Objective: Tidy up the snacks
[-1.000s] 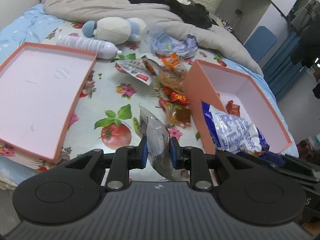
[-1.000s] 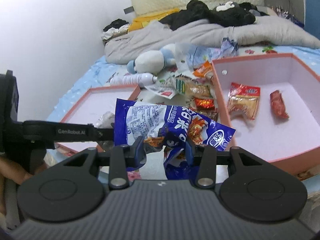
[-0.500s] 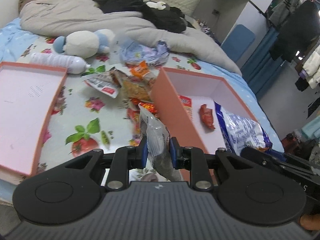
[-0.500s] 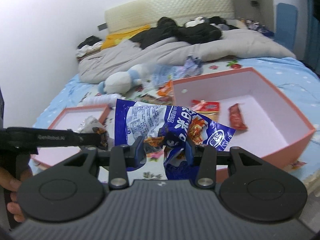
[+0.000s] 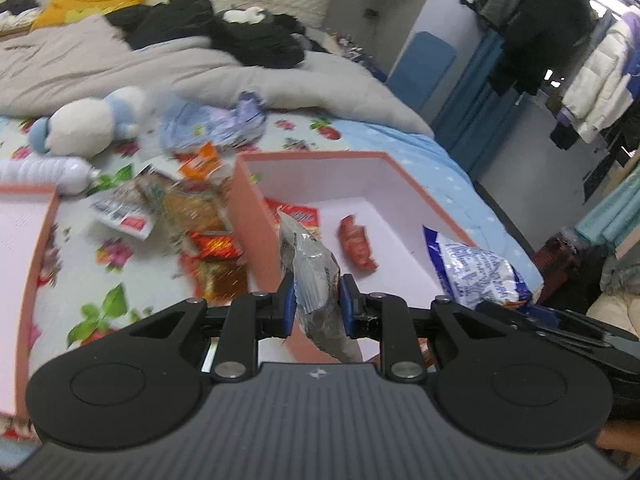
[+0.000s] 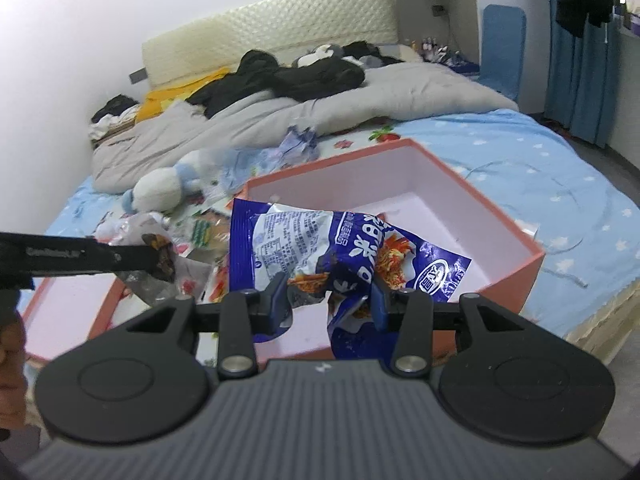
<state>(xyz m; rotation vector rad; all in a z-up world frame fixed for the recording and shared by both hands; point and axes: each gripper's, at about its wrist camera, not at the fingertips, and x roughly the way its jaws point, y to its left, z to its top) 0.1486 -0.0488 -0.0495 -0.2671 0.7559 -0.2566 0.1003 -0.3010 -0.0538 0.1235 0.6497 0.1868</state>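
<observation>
My left gripper (image 5: 318, 306) is shut on a clear, silvery snack packet (image 5: 312, 268), held over the near left wall of the deep pink box (image 5: 376, 184). Inside that box lie a red wrapped snack (image 5: 356, 242) and a red-and-yellow packet (image 5: 298, 216). My right gripper (image 6: 330, 304) is shut on a crumpled blue snack bag (image 6: 320, 240), over the same pink box (image 6: 460, 200). That blue bag (image 5: 476, 272) shows at the right of the left wrist view. The left gripper's finger (image 6: 100, 256) with its clear packet (image 6: 156, 264) reaches in from the left of the right wrist view.
Several loose snack packets (image 5: 192, 208) lie on the floral sheet between the deep box and a shallow pink lid (image 5: 24, 240). A plush toy (image 5: 88, 124), a white bottle (image 5: 48, 172), a crumpled bluish bag (image 5: 212, 128) and a grey duvet (image 5: 160, 68) lie behind. Clothes hang at the right (image 5: 592, 64).
Both grippers have swung to the right with their packets, from beside the deep pink box to over it. The shallow lid has slid toward the left edge. Neither grip has changed.
</observation>
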